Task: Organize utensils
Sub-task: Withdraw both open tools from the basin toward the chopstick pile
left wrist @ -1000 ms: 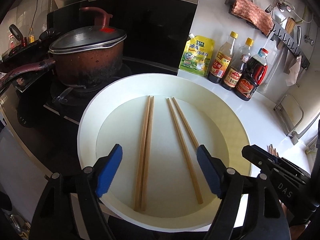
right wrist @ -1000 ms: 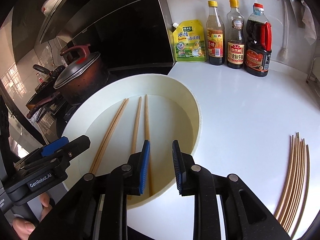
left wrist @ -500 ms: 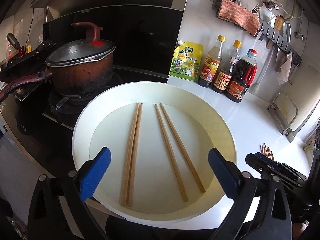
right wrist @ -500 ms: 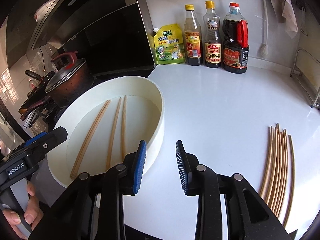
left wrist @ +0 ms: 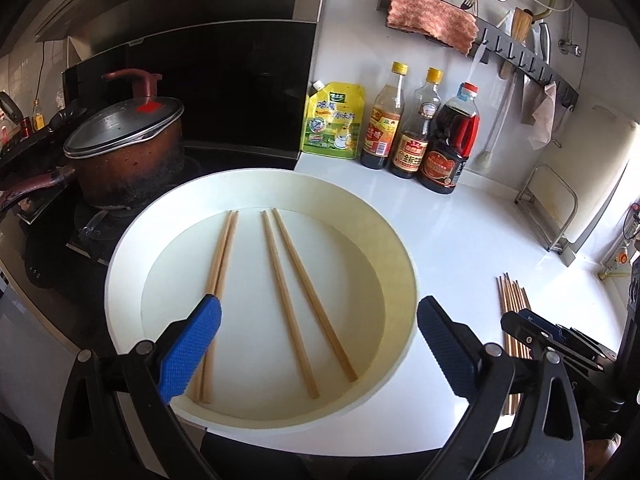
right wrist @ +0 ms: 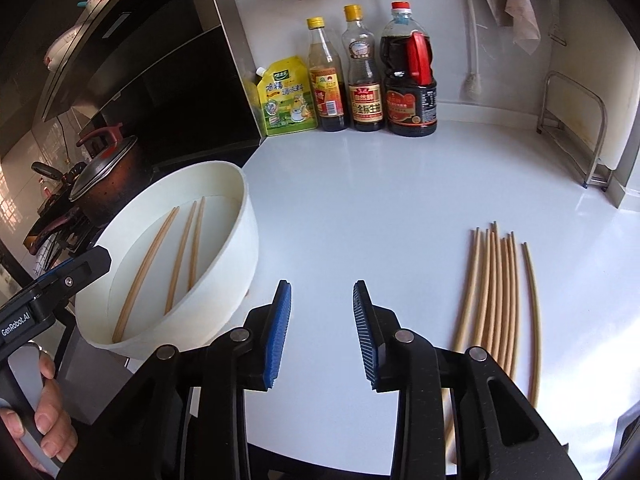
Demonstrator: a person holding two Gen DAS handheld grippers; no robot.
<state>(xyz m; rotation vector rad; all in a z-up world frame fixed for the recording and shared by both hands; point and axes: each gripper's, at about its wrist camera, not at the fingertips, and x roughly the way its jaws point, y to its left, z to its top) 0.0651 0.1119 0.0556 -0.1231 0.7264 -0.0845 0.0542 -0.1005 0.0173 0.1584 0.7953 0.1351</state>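
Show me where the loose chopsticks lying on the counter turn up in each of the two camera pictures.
Left wrist view: loose chopsticks at the lower right, partly behind the right gripper.
Right wrist view: loose chopsticks at the right, fanned on the counter.
Shared landmark: the red-capped dark bottle by the wall.

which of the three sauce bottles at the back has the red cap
The dark soy sauce bottle at the right end of the row, the widest one, with a red handle. The two slimmer bottles to its left have yellow caps.
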